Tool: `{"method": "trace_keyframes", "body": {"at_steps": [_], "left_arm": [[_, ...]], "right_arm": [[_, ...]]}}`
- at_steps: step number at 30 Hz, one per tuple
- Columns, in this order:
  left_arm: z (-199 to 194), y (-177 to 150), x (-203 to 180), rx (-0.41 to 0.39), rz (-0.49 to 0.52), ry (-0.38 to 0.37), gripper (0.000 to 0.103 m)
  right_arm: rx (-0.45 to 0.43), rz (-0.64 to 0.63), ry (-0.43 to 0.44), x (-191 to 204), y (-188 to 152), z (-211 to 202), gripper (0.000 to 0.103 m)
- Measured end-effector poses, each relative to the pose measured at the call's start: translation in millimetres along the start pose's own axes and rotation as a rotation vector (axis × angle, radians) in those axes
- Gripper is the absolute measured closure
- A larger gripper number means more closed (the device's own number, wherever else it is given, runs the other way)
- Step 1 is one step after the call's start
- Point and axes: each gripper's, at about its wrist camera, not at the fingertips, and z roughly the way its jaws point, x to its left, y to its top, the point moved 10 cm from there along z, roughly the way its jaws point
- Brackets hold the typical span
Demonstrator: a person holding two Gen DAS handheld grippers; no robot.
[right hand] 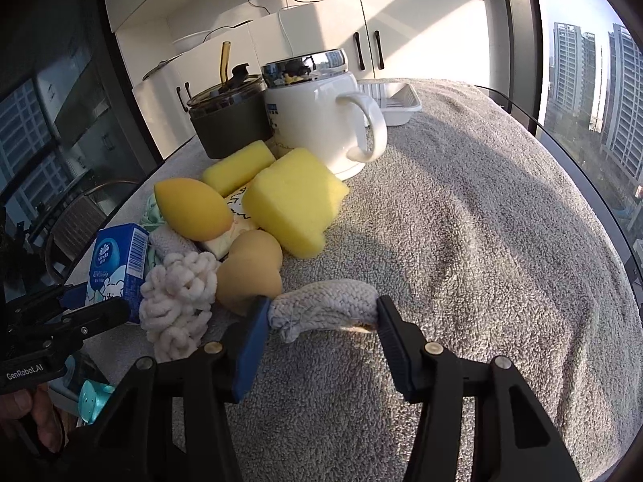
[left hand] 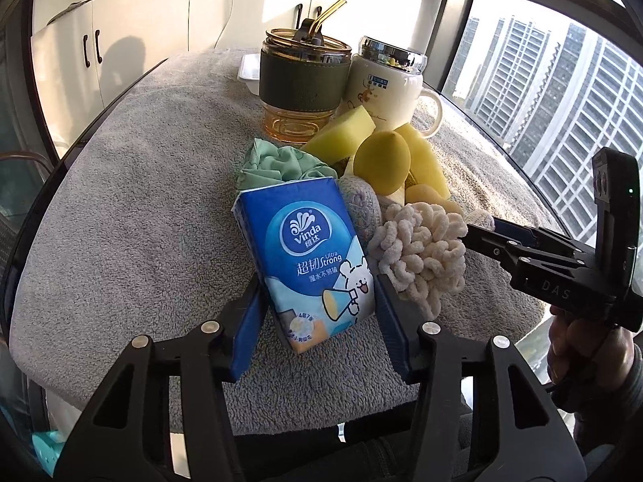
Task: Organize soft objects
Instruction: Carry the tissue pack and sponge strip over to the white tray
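A: Left wrist view first. The left tool has its fingers on either flank of the blue tissue pack, pinching it near its lower end. The pack stands tilted, long axis running away from the camera, its far end leaning against the heap.

B: Landmark?

A: The white mug. The pack is the heap's member nearest the camera and farthest from the mug, left of the cream yarn bundle. Green cloth sits between pack and mug, yellow sponges closer still to the mug.

B: And the right tool?

A: In the right wrist view the right tool has a grey knitted piece spanning its spread fingers, touching both pads. It looks pinched by its ends, though loosely; its long axis lies crosswise, finger to finger. It is on the near side of the heap from the mug, just beside the tan gourd-shaped sponge, over bare grey towel on the bench.

B: Which hand is better placed?

A: My judgement: the right. Everything lies piled left of it and towards the mug, so a short carry leftward would join the knit to the heap. The left tool's pack already touches the heap.
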Motion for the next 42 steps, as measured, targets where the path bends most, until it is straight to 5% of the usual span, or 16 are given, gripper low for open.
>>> {"method": "trace_keyframes", "body": {"at_steps": [11,34,42], "left_arm": [[-2,2,7,-0.003,-0.064,-0.109,0.055],[-33,20,30,-0.117,-0.025,-0.015,0.062],[-49,50,53,-0.184,-0.038,0.018,0.062]], "right_arm": [[0.017,-0.006,-0.021,3,-2,5,0.047],[-0.037,-0.067,-0.071,13,8,-17,0.052],[-0.064,-0.052,-0.089,4,26,-32,0.052]]}}
